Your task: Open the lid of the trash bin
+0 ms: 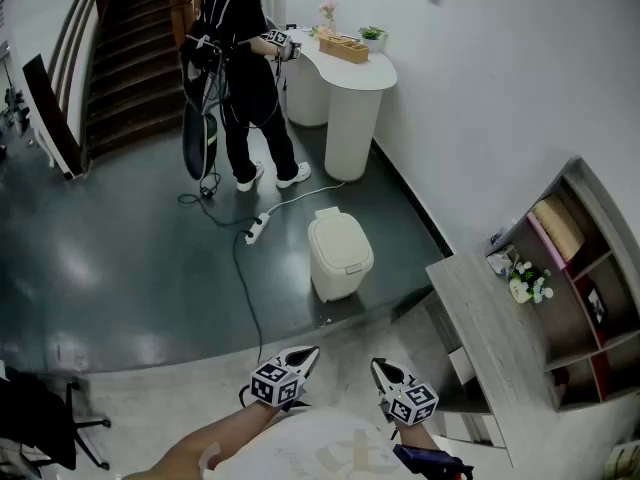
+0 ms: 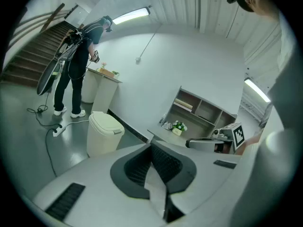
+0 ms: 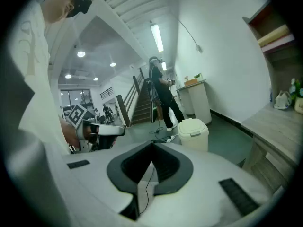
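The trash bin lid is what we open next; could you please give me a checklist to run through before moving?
1. Lid of the trash bin down, ready to open: ok.
2. Lid's front tab in view on the near side: ok.
3. Left gripper and right gripper empty, jaws together: ok.
4. Grippers within reach of the bin: not ok; both sit near the body, with floor between.
5. Power strip and its cable off the approach: ok; they lie left of the bin.
6. Person apart from the bin: ok.

Cream trash bin [image 1: 338,256] stands upright on dark floor, lid [image 1: 338,239] closed.
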`<state>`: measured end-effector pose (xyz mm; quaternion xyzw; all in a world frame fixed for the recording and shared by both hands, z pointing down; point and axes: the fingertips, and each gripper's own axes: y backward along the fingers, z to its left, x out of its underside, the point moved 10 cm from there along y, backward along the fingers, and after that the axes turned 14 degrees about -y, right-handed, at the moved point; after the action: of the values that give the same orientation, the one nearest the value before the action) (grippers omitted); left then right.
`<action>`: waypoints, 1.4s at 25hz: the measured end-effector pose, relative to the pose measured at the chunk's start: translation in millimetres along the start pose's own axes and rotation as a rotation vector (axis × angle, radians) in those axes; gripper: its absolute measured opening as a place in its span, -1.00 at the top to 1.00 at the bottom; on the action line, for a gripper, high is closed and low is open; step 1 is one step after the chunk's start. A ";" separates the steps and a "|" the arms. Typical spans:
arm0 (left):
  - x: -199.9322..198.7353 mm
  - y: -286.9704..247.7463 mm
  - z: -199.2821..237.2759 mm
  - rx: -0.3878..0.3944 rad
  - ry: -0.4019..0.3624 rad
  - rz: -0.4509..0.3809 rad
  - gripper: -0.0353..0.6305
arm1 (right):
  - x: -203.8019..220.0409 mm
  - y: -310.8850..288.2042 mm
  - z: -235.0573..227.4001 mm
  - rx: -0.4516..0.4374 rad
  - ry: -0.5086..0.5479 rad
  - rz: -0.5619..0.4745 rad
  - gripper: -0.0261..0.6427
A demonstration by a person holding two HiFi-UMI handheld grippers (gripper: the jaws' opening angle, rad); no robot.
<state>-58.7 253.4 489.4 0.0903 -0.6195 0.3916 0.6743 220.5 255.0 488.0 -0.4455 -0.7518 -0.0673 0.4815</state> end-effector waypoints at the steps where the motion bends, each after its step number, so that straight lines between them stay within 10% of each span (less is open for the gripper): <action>1: -0.7 -0.4 -1.2 -0.001 0.000 0.000 0.86 | -0.6 1.5 -0.8 0.000 0.003 0.000 0.91; 35: 25.8 26.8 10.4 0.070 -0.018 0.048 0.86 | 27.4 -6.8 26.9 0.112 -0.037 -0.043 0.91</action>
<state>-85.8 276.1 505.3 0.1023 -0.6133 0.4284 0.6556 193.8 281.7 497.6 -0.4030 -0.7726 -0.0272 0.4899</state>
